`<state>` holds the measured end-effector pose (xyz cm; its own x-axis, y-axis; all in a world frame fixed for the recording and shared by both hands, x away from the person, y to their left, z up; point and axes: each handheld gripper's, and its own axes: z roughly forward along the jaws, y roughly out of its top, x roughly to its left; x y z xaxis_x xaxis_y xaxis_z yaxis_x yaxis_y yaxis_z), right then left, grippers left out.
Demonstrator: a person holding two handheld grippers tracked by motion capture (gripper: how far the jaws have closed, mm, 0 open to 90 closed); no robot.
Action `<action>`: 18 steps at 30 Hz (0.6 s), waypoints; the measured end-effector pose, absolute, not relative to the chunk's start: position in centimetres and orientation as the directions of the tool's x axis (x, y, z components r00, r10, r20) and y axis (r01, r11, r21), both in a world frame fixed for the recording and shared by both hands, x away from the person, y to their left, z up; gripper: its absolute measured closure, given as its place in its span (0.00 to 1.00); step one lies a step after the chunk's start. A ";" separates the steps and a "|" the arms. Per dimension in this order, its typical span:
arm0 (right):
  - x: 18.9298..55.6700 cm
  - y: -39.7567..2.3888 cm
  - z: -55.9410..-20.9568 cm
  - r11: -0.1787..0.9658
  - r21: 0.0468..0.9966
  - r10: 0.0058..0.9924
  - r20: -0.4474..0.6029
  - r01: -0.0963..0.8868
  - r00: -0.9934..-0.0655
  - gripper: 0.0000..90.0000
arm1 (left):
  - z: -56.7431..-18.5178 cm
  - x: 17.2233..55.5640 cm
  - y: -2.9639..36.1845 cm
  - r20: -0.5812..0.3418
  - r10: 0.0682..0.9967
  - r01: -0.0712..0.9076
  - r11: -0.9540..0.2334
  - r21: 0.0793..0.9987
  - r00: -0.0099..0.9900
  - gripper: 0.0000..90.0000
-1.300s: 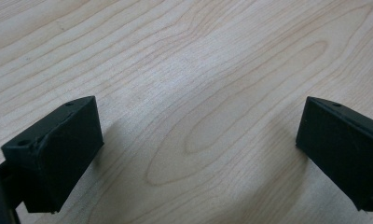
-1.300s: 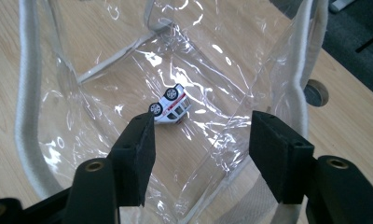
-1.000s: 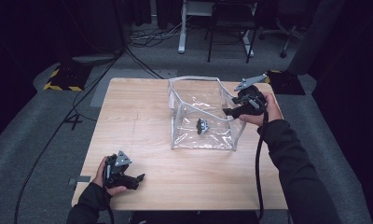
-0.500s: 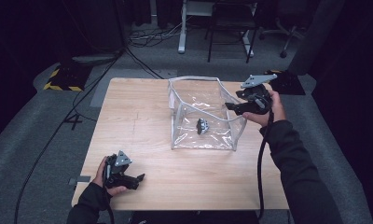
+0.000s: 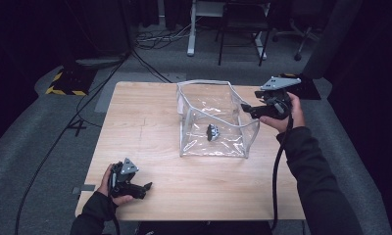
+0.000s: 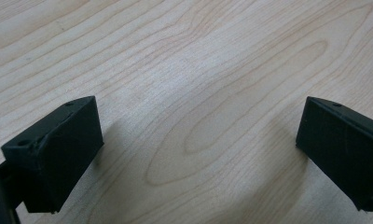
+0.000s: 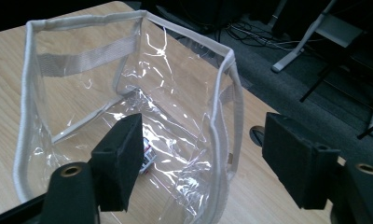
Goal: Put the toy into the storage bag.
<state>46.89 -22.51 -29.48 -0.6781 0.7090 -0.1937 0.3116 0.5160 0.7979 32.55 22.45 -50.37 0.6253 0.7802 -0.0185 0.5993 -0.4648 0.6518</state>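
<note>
Clear bag (image 5: 214, 120) stands open on the table (image 5: 150, 122), a small dark object (image 5: 212, 132) inside. Right gripper (image 5: 248, 110), jaws just opening and released, straddles the bag's right rim. Left gripper (image 5: 146, 186) rests released, empty, near the table's front-left corner.

We are in a dark room that looks like a lab or a studio for filming. Black curtains (image 5: 365, 58) hang around the sides. One wooden table (image 5: 150, 122) stands alone in the middle on a grey carpet (image 5: 47, 142). Long black cables (image 5: 57, 142) run across the floor. We see yellow and black warning tape (image 5: 61, 90) on the floor near the corner. At the back stand a white desk leg (image 5: 190, 34) and an office chair (image 5: 302, 34) on wheels.
</note>
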 end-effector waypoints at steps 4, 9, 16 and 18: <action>46.8 -23.1 -29.4 0.484 0.816 0.737 -0.185 0.316 -0.650 0.30 | -50.4 32.5 22.4 -0.022 0.780 0.601 -0.463 0.652 0.625 0.01; 46.9 -23.7 -29.4 0.480 0.818 0.749 -0.194 0.318 -0.633 0.29 | -50.4 32.6 22.5 -0.018 0.780 0.599 -0.465 0.652 0.625 0.01; 46.8 -24.7 -29.4 0.453 0.829 0.771 -0.178 0.329 -0.612 0.29 | -50.4 32.6 22.5 -0.018 0.780 0.599 -0.465 0.652 0.625 0.01; 46.8 -25.1 -29.3 0.454 0.829 0.771 -0.181 0.328 -0.610 0.29 | -50.4 32.5 22.4 -0.022 0.780 0.601 -0.463 0.651 0.625 0.01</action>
<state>46.78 -25.06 -29.34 -0.6099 0.7715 -0.1811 0.3277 0.4536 0.8288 32.54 22.44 -50.37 0.6251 0.7802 -0.0220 0.6010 -0.4631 0.6514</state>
